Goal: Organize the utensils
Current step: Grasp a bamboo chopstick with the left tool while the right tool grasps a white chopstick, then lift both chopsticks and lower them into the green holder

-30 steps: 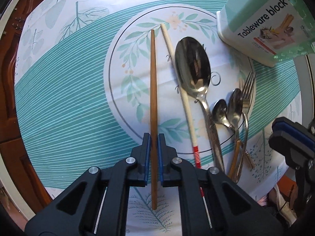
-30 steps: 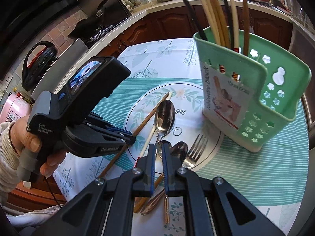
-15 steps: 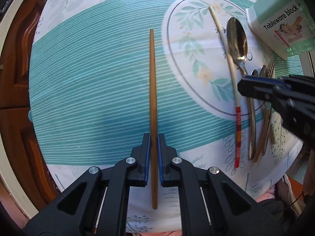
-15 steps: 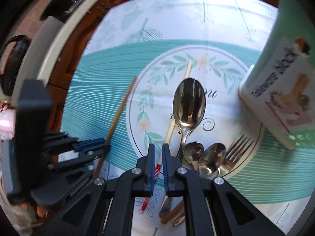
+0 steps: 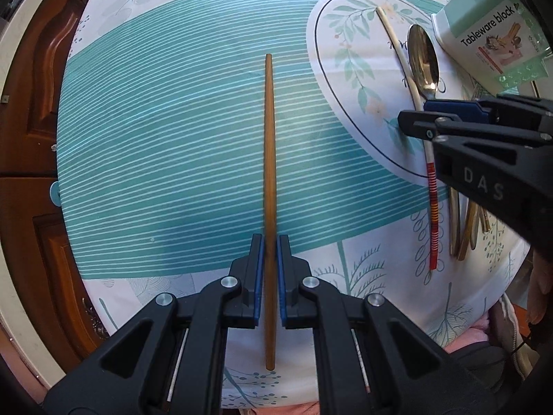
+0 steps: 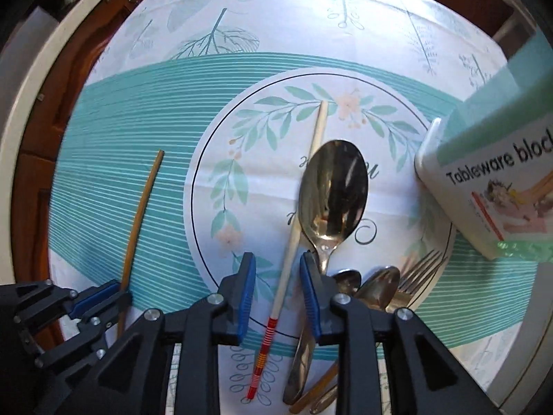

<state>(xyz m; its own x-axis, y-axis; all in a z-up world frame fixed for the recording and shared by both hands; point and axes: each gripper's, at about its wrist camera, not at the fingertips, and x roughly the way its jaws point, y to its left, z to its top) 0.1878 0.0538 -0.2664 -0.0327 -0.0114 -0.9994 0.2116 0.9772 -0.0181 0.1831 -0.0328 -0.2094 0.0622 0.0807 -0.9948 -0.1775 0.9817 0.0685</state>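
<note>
My left gripper (image 5: 270, 242) is shut on a brown wooden chopstick (image 5: 269, 159) and holds it over the teal striped tablecloth, left of the printed plate. In the right wrist view that chopstick (image 6: 140, 214) shows at the left. My right gripper (image 6: 277, 263) is open, its jaws on either side of a cream chopstick with a red striped end (image 6: 297, 238) that lies on the cloth. A large steel spoon (image 6: 331, 190) lies right beside it. The green tableware block (image 6: 497, 180) stands at the right, also in the left wrist view (image 5: 490, 38).
Two small spoons (image 6: 376, 283) and a fork (image 6: 420, 269) lie right of my right gripper, partly under it. The table's rim and dark wooden cabinets (image 5: 31, 138) lie to the left. My right gripper shows in the left wrist view (image 5: 414, 117).
My left gripper has carried the brown chopstick off to the left of the printed plate. My right gripper has dropped toward the table and opened around the cream chopstick.
</note>
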